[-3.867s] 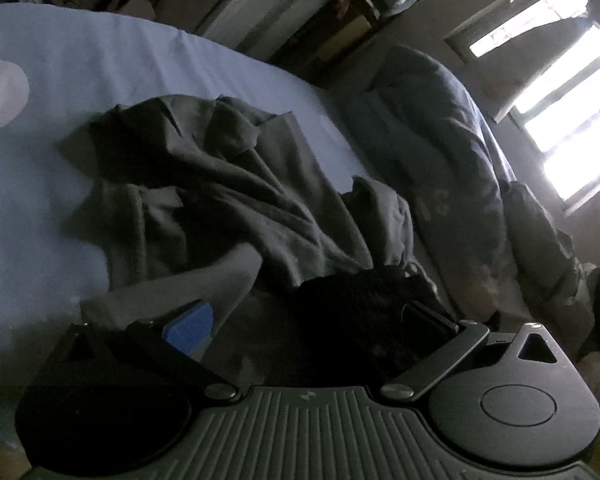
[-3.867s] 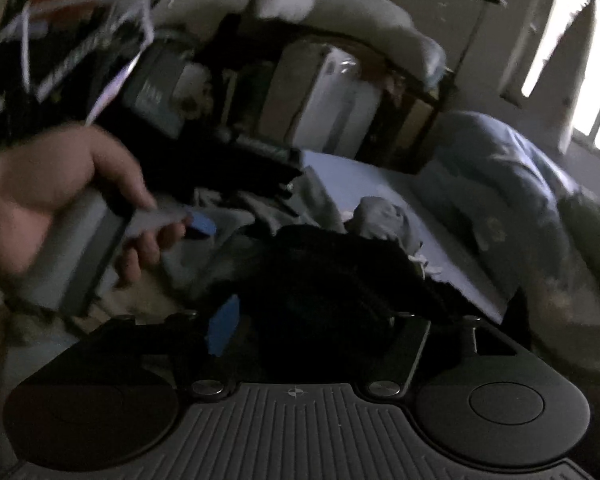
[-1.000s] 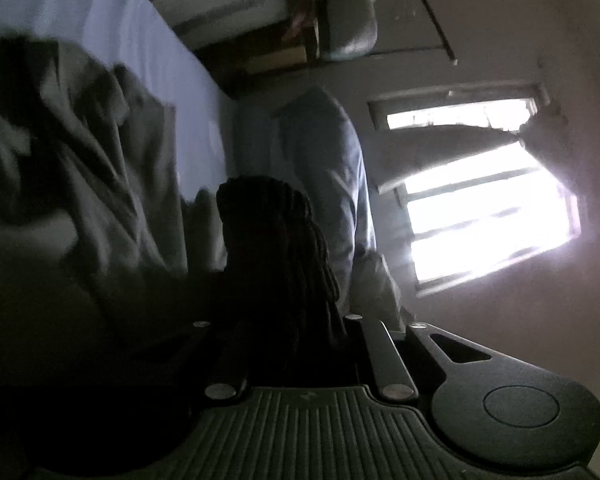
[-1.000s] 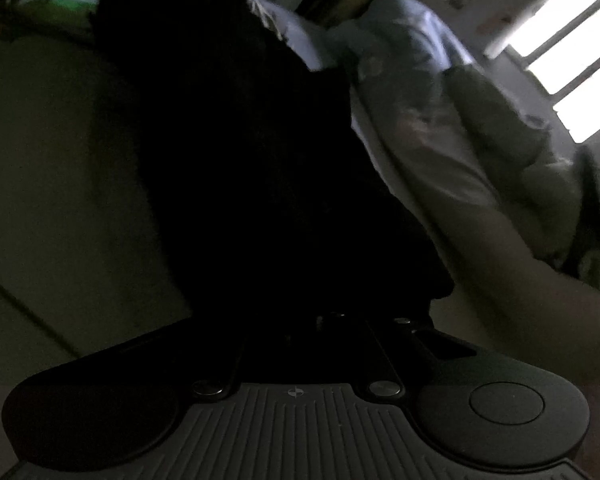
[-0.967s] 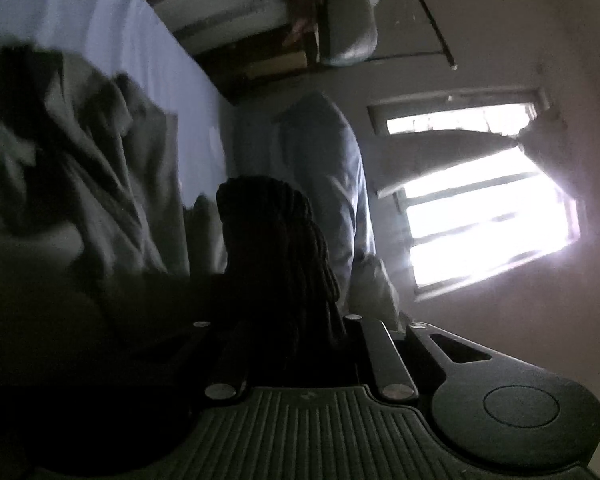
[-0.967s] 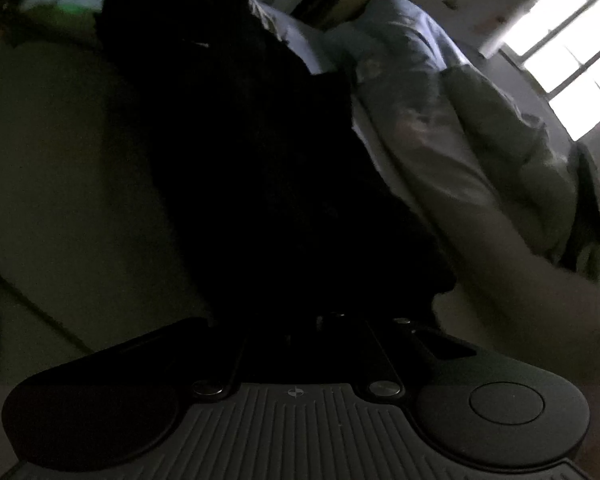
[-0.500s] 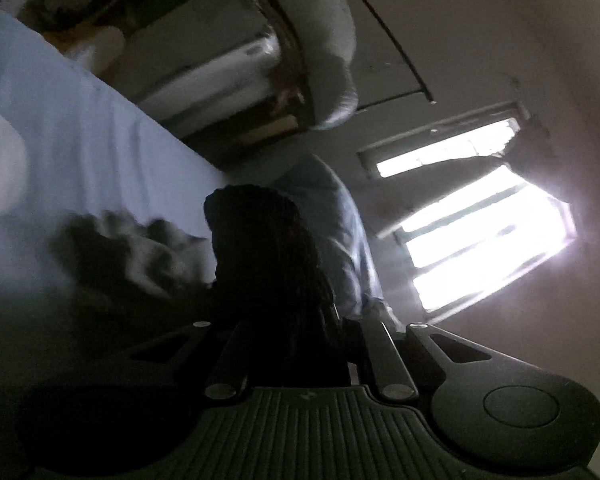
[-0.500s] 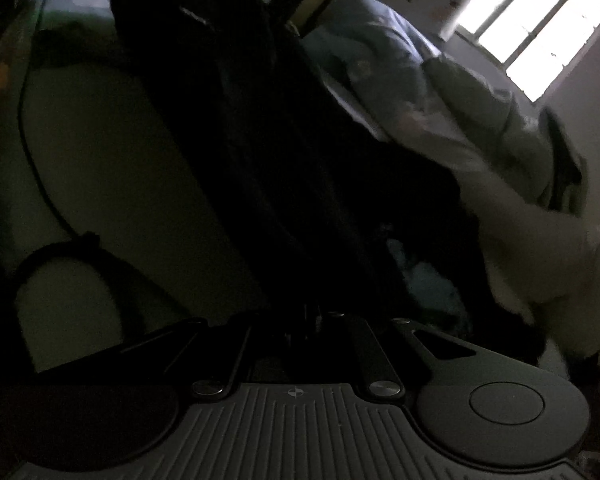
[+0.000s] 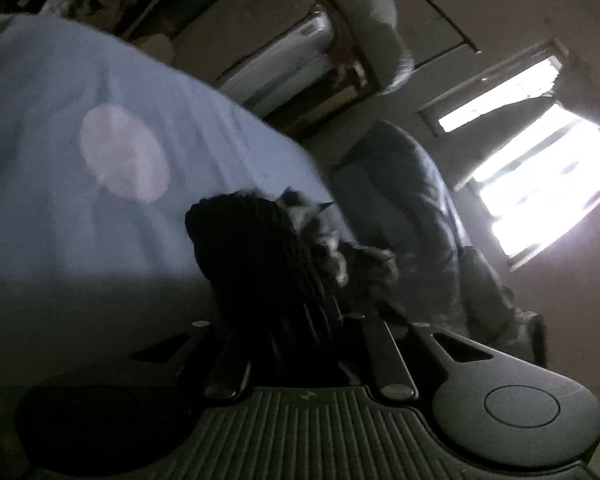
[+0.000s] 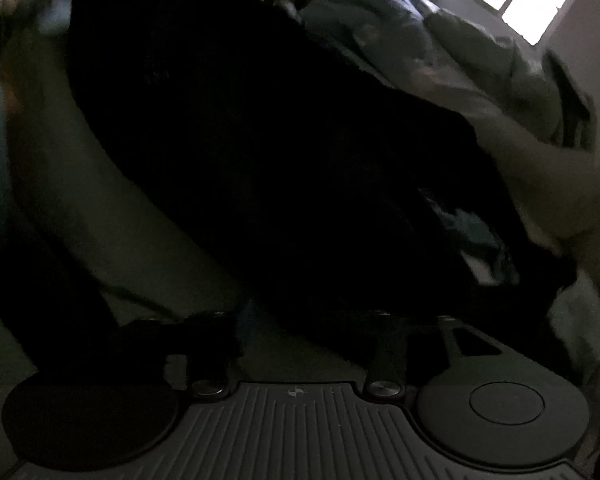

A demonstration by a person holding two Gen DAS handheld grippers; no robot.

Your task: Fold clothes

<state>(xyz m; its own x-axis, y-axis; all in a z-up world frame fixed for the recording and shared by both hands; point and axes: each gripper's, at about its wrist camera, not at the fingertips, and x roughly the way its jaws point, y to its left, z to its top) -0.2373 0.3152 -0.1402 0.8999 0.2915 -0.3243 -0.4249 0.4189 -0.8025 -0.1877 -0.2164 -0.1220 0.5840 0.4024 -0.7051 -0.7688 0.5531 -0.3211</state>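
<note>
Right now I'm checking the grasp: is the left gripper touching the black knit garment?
Touching. In the left wrist view the black knit garment runs down between the left gripper's closed fingers.

Left wrist view: broad bare stretch of blue bedsheet (image 9: 100,208) to the left, open for passage. Black knit garment (image 9: 260,264) bunched directly ahead, blocking the centre. Heaped blue duvet (image 9: 412,208) crowds the right (grey clothing piled against it).

Right wrist view: black fabric fills almost everything ahead; duvet ridge beyond, upper right.
</note>
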